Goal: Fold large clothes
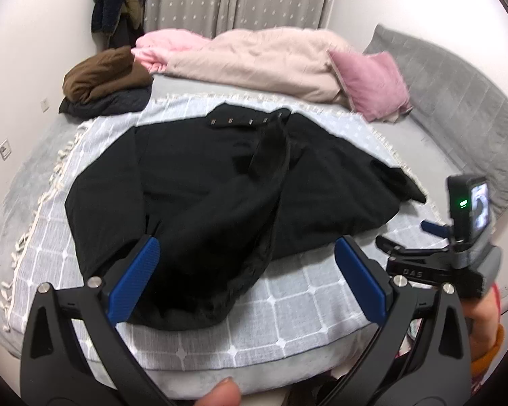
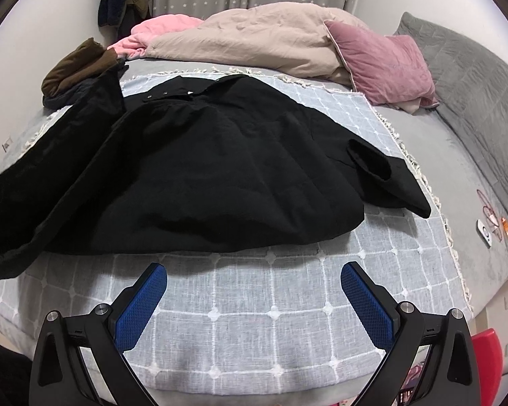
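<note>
Presently the black coat (image 1: 193, 189) lies spread on the grey checked blanket (image 2: 254, 308) covering the bed, collar snaps facing the far pillows, one sleeve folded across its body. The left gripper (image 1: 247, 277) and right gripper (image 2: 254, 301) both stand released, gripping nothing. Fabric folds are indistinct against the black; in the right wrist view, the coat's left edge is cut off.

Soft indoor light — heavy fisheye bending, dark vignetted corners, slight blur

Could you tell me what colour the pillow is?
Pink pillow, clearest in the right wrist view.
</note>
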Demonstrator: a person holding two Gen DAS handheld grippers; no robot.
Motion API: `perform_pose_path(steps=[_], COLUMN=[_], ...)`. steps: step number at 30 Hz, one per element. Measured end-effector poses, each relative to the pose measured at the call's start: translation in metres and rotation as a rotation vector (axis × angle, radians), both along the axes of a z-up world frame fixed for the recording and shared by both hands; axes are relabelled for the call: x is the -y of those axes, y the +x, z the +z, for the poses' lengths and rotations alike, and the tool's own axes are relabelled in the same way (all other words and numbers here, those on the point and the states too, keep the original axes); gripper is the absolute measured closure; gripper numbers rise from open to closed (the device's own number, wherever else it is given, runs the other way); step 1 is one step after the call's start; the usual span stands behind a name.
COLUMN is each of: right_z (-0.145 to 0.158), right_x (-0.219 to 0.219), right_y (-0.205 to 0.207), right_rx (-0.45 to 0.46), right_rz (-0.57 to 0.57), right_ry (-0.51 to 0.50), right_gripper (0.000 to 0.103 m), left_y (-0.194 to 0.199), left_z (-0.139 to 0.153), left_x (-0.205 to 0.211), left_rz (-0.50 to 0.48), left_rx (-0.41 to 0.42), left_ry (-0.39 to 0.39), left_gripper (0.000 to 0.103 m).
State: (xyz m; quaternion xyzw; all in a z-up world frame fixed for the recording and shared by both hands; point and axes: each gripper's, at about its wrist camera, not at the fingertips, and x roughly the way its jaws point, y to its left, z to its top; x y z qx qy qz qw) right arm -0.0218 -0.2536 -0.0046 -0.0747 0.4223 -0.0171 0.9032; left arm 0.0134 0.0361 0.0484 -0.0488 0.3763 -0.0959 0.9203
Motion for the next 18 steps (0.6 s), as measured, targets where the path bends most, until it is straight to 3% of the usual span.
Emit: perform_pose_path(steps=[5,9,15,18], right_z=[0.000,0.000,-0.018,-0.032], right_x=[0.032,0.079,0.128,0.140], right_y=[0.026,0.068,0.144,0.183], right_rx=[-0.079,-0.163,-0.172,-0.179], right_rz=[0.014,0.068,-0.013,-0.043], right_ry=[0.157,0.508,0.604,0.616], right_gripper=[0.000,0.000,0.008,0.022], left_y=[0.003,0.013,0.026,0.034], left_z=[0.021,0.016,-0.035,-0.062], left_x=[-0.018,-0.040,-0.077,-0.096], left_rz=[-0.001,0.027,0.079,0.113], left_rx=[0.025,-0.004,-0.131,-0.207], left_ry=[-0.015,-0.030,-0.059,-0.116], left_gripper=[0.000,0.000,0.000,0.000])
